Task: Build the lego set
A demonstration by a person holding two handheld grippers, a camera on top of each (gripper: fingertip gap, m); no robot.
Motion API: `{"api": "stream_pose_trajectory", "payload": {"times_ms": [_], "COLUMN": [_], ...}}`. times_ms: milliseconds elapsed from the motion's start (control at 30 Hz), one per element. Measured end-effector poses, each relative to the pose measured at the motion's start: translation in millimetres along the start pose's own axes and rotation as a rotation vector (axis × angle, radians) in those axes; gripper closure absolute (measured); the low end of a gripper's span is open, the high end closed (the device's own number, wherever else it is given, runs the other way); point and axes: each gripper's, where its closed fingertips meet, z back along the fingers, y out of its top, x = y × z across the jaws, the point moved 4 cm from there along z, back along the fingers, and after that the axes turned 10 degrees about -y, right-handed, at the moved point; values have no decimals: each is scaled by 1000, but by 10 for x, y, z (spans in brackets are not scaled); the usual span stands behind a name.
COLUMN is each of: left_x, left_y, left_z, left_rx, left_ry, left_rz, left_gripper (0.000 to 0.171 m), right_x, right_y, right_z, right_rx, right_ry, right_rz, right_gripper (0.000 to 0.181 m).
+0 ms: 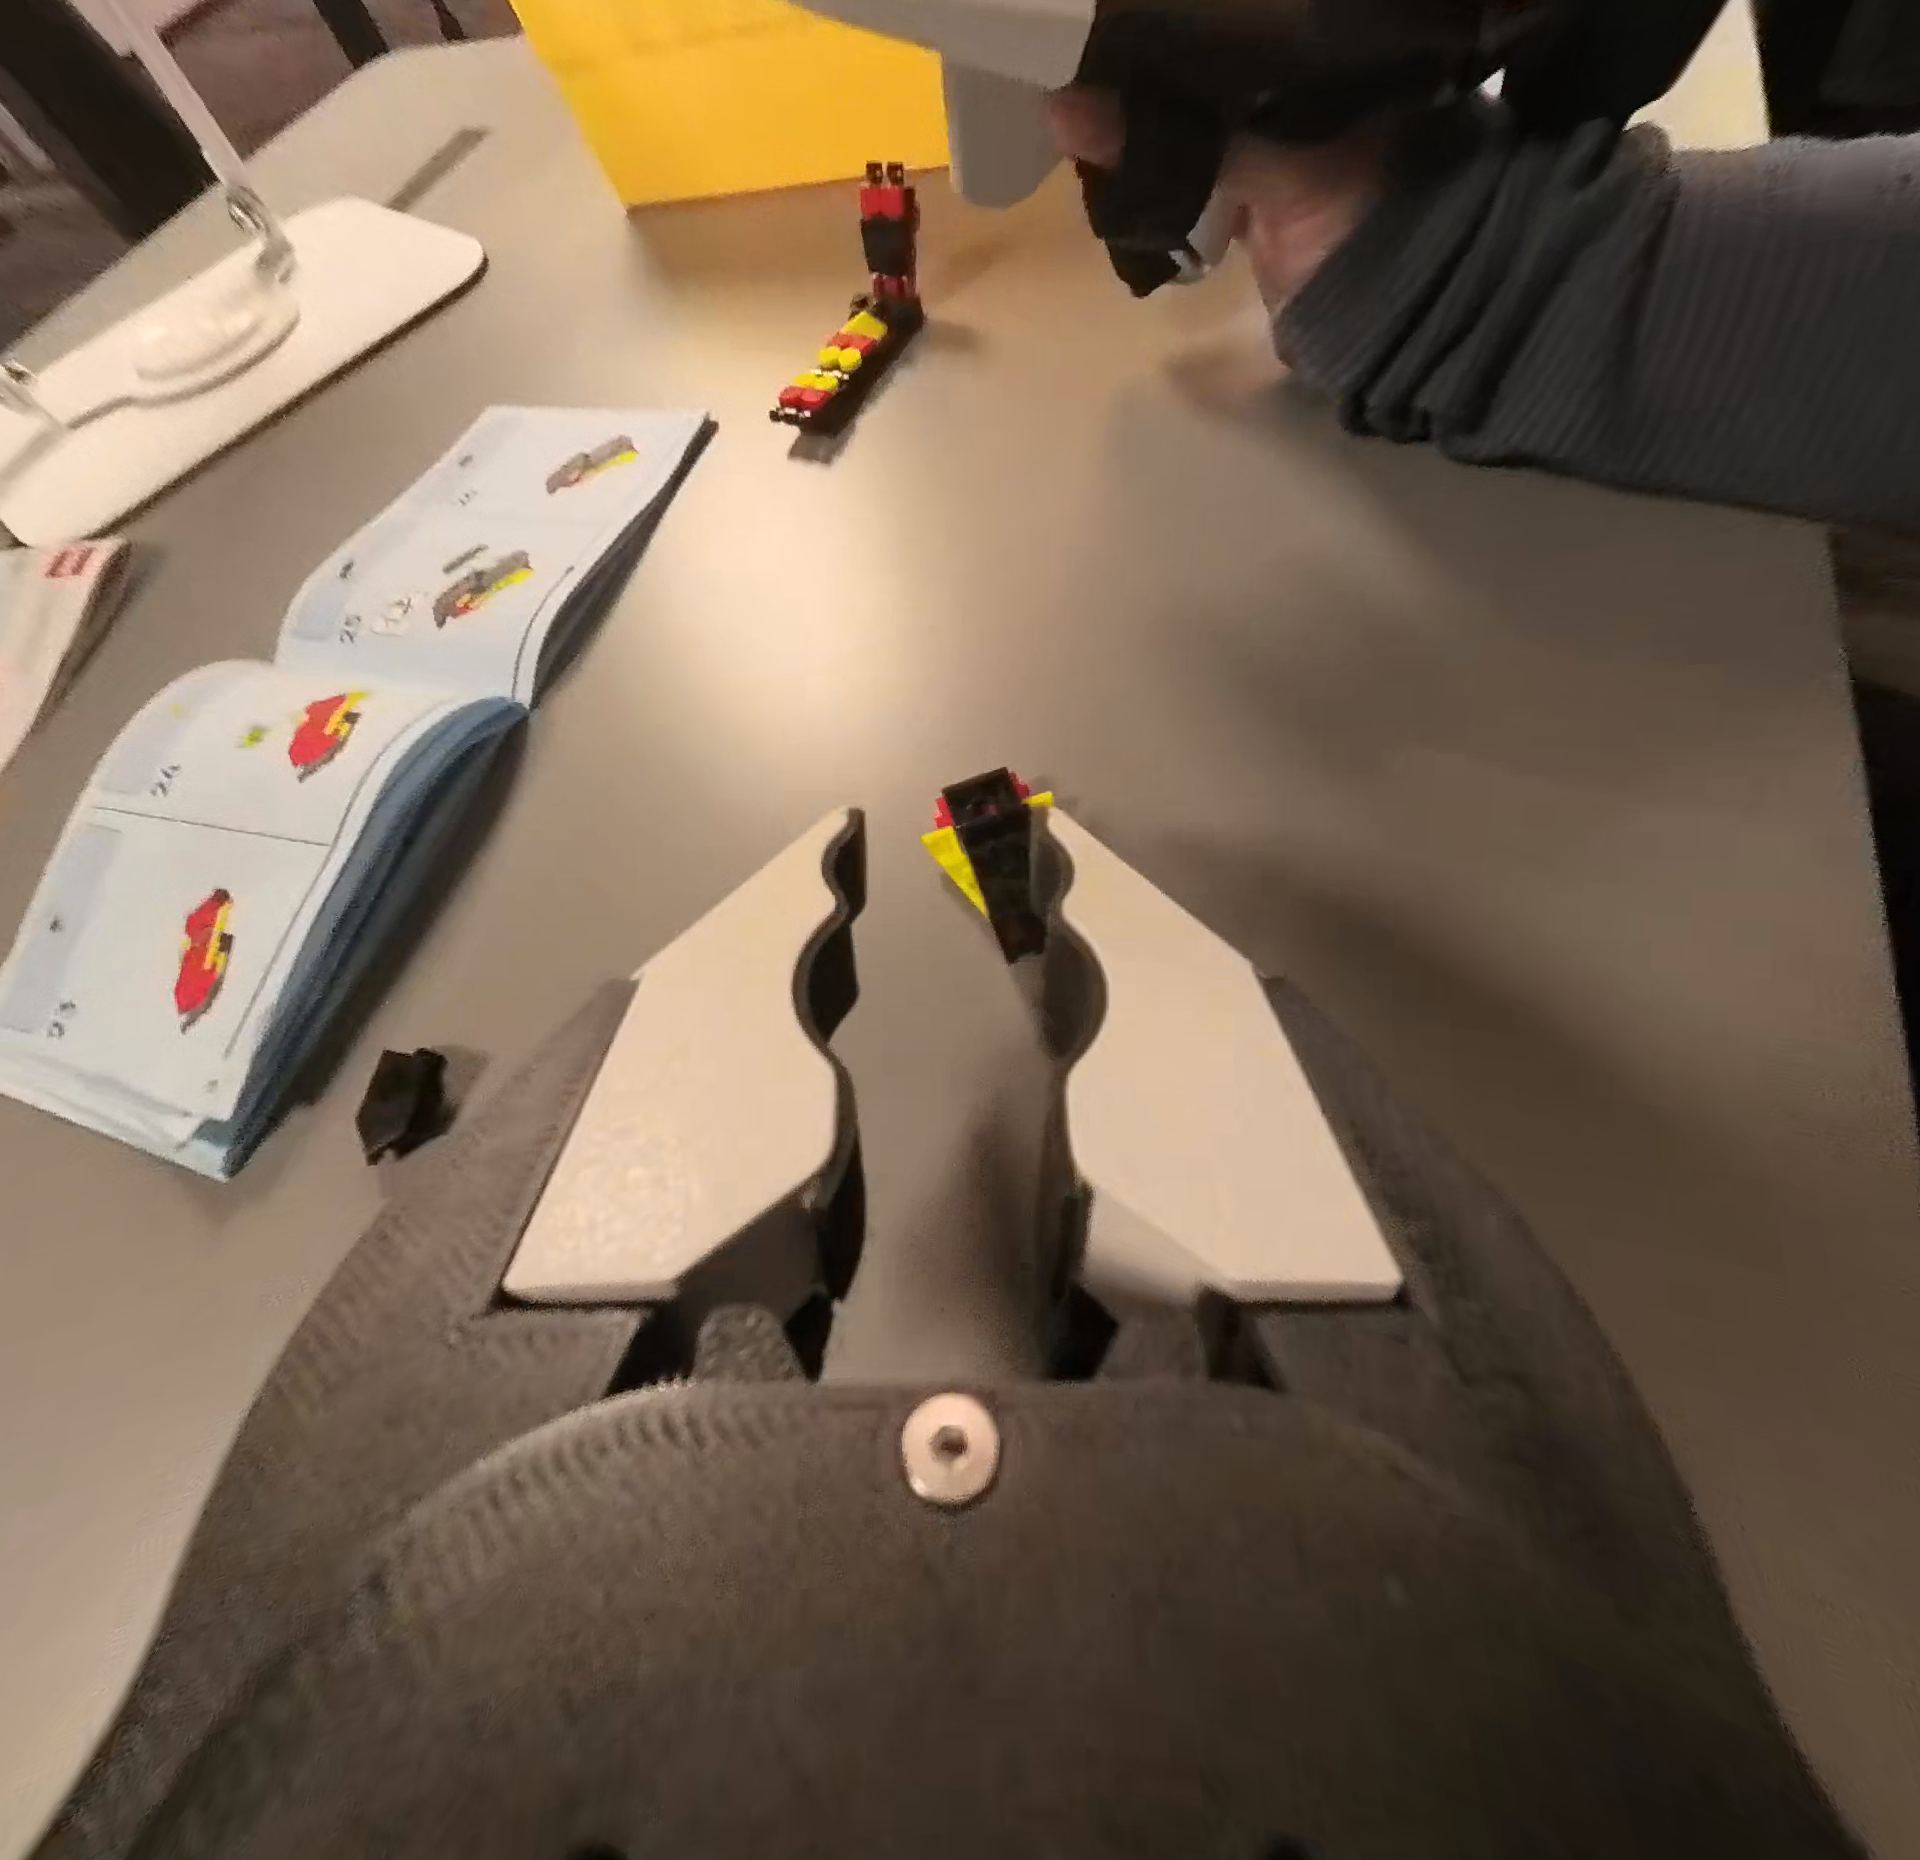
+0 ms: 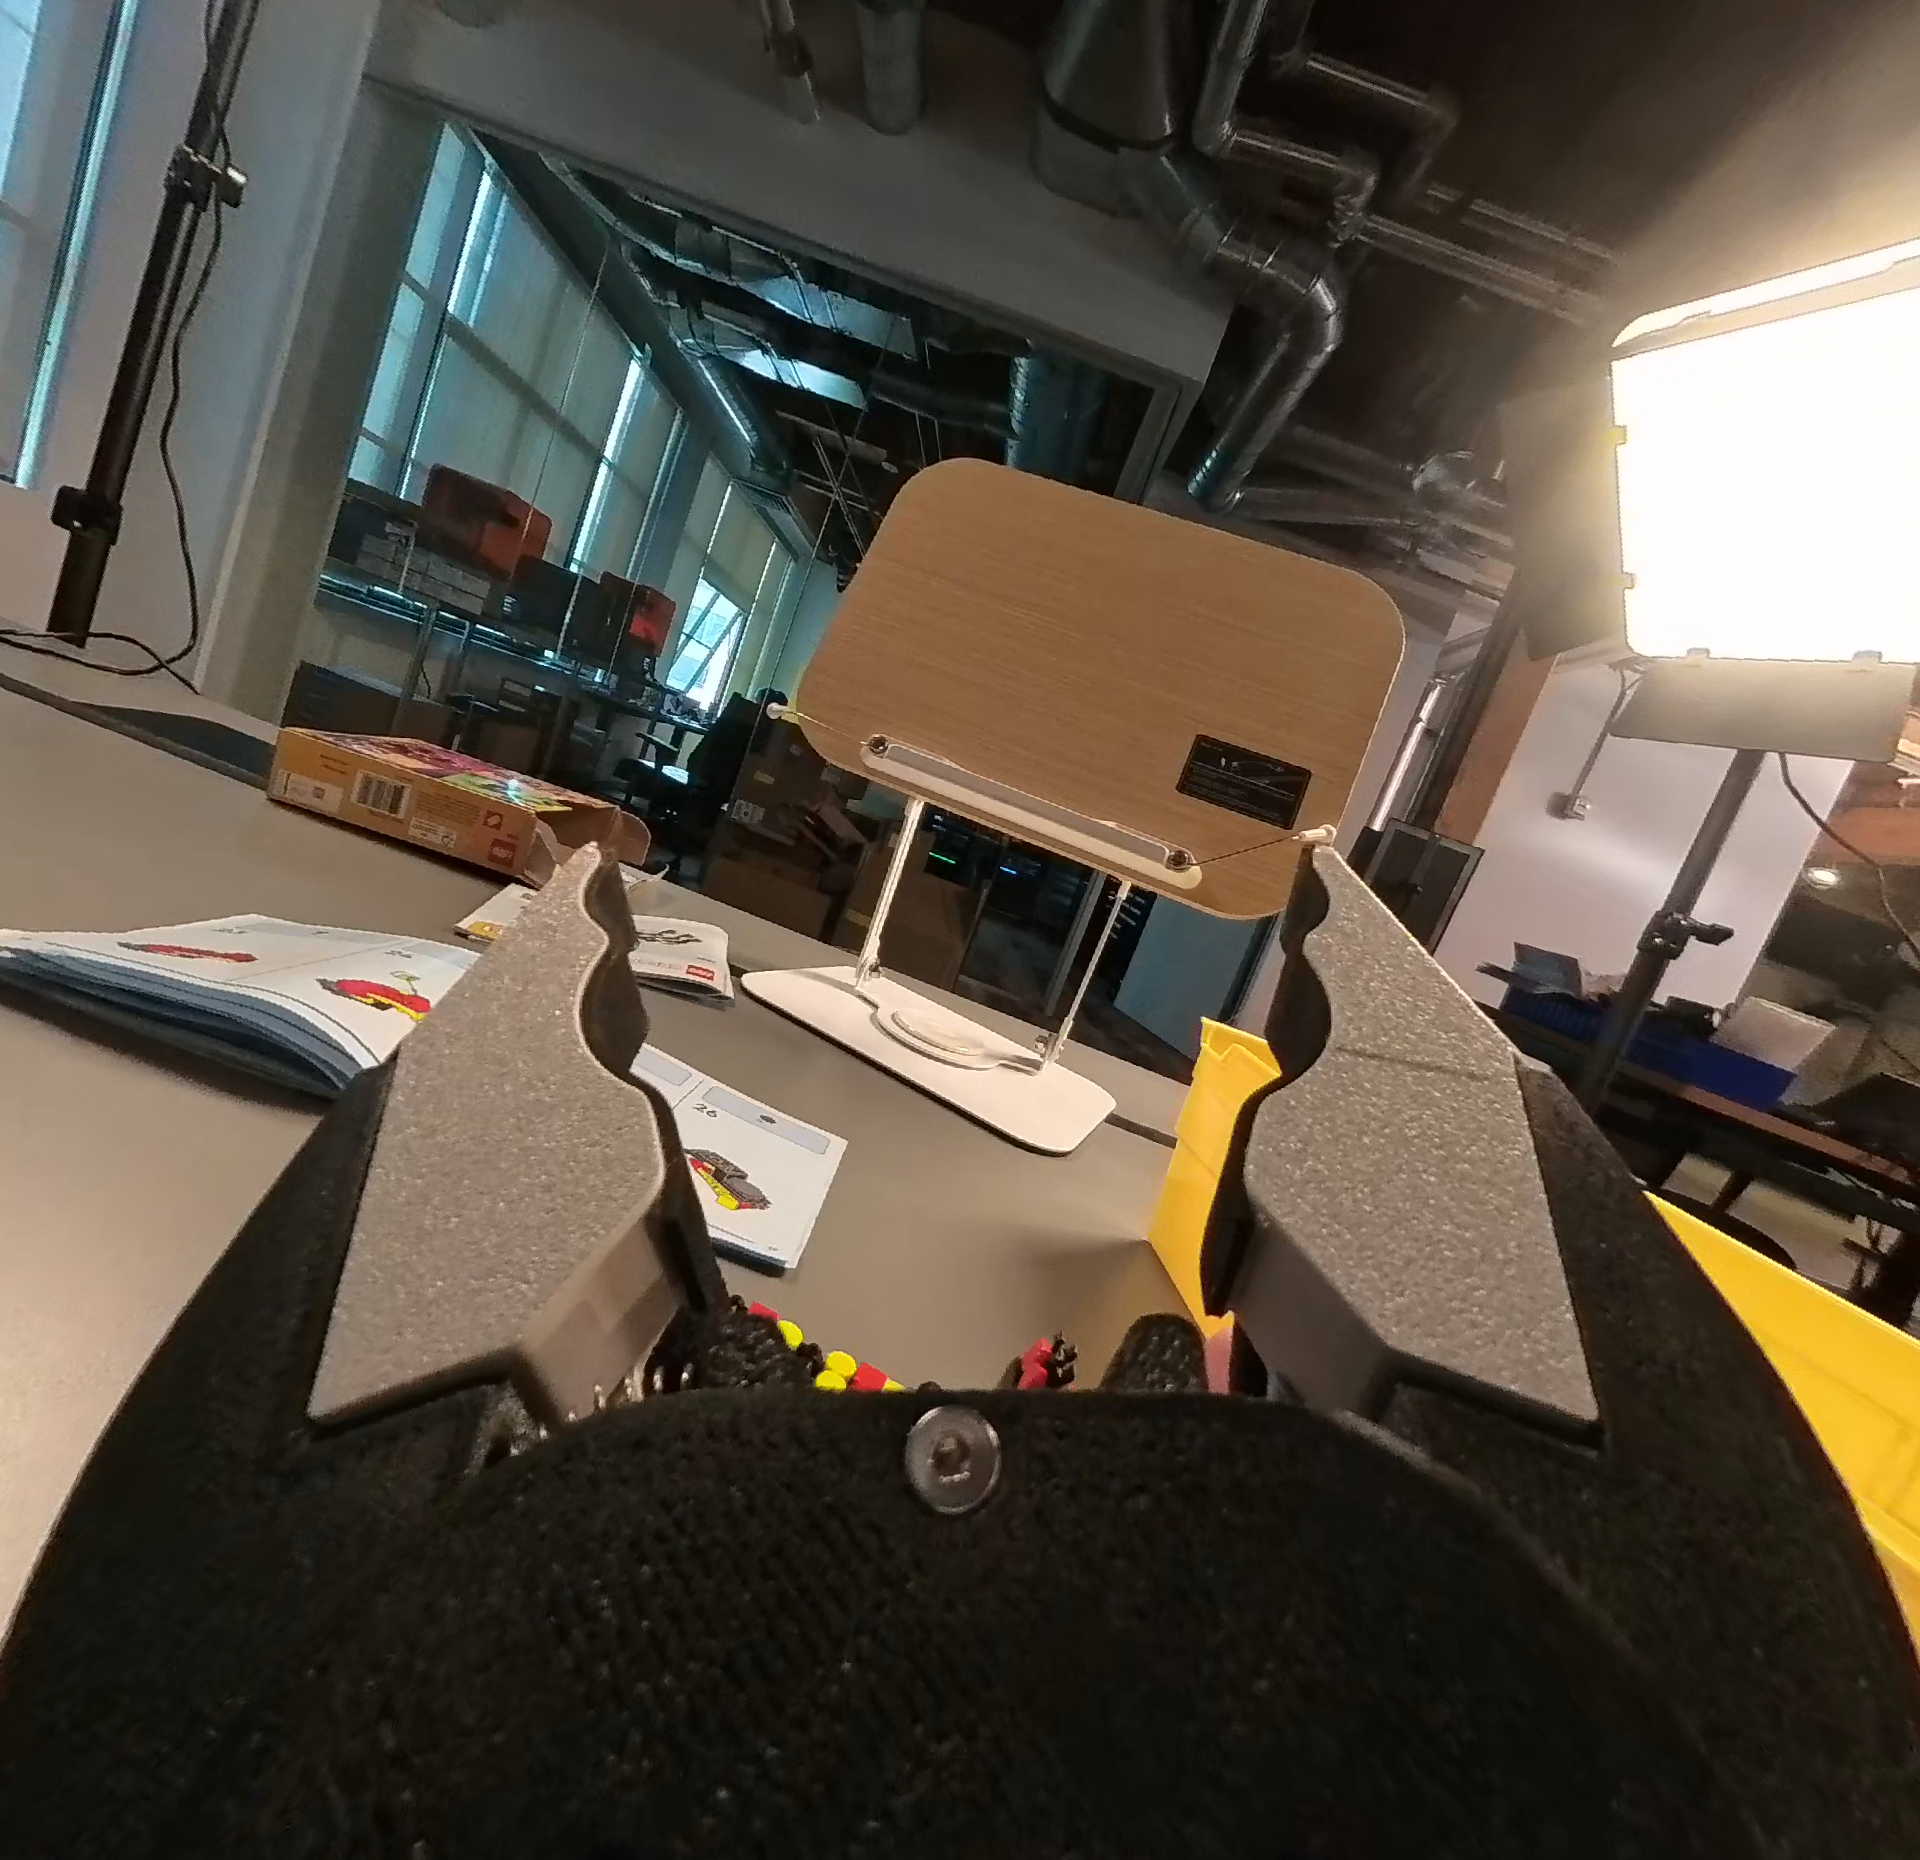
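Observation:
My left gripper (image 1: 956, 823) is open and low over the grey table (image 1: 1247, 667). A small black, yellow and red lego part (image 1: 997, 875) lies between its fingers, against the inner side of the right finger (image 1: 1164, 1062); the left finger is clear of it. A long black lego build (image 1: 847, 361) with red and yellow bricks and an upright red end lies farther off. It also shows low between my right gripper's fingers (image 2: 831, 1372). My right gripper (image 2: 951, 865) is open wide, empty and tilted upward; it also shows in the left wrist view (image 1: 997, 96), held by a gloved hand above the build.
An open instruction booklet (image 1: 364, 719) lies at the left, with a loose black piece (image 1: 405, 1088) beside it. A yellow bin (image 1: 727, 75) stands behind the build. A wooden book stand (image 2: 1101, 698) on a white base, a lego box (image 2: 416, 792) and a bright lamp (image 2: 1766, 480) are beyond.

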Motion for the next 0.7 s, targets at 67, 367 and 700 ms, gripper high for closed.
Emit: {"api": "stream_pose_trajectory", "payload": {"times_ms": [67, 367, 700], "left_x": [18, 76, -85], "left_y": [-8, -51, 202], "left_z": [-40, -147, 129], "left_rx": [-10, -97, 174], "left_ry": [-18, 8, 2], "left_rz": [24, -20, 93], "left_gripper": [141, 147, 156], "right_x": [-10, -70, -586], "right_y": [2, 21, 400], "right_z": [0, 8, 268], "right_rx": [0, 7, 115], "right_ry": [5, 32, 363], "right_rz": [1, 0, -80], "right_gripper": [59, 59, 67]}}
